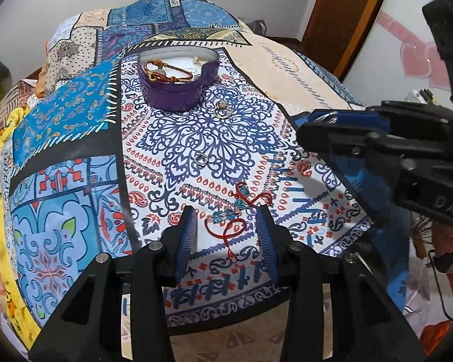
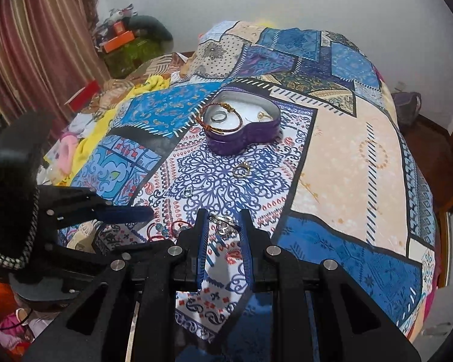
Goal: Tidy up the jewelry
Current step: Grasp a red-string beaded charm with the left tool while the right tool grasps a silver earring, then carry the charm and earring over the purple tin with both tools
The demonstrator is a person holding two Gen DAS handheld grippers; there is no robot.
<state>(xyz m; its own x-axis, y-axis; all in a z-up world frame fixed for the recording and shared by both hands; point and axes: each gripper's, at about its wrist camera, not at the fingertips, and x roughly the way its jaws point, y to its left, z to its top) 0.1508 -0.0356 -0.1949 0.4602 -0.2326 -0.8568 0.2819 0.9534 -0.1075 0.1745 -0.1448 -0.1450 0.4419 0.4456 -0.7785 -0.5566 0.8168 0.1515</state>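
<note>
Right gripper (image 2: 224, 221) pinching silver ring (image 2: 223, 223) at fingertips; small, hard, slippery, pinch across band; purple heart box (image 2: 241, 138) far ahead on bed (image 2: 347, 150); left gripper (image 1: 226, 223) spread, red bracelet (image 1: 235, 217) between fingers, soft, light, untouched.

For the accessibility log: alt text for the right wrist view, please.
The right gripper pinches a silver ring above a patterned bedspread. Beyond it, a purple heart-shaped box holds a bracelet and rings, and two more rings lie loose on the cloth.
</note>
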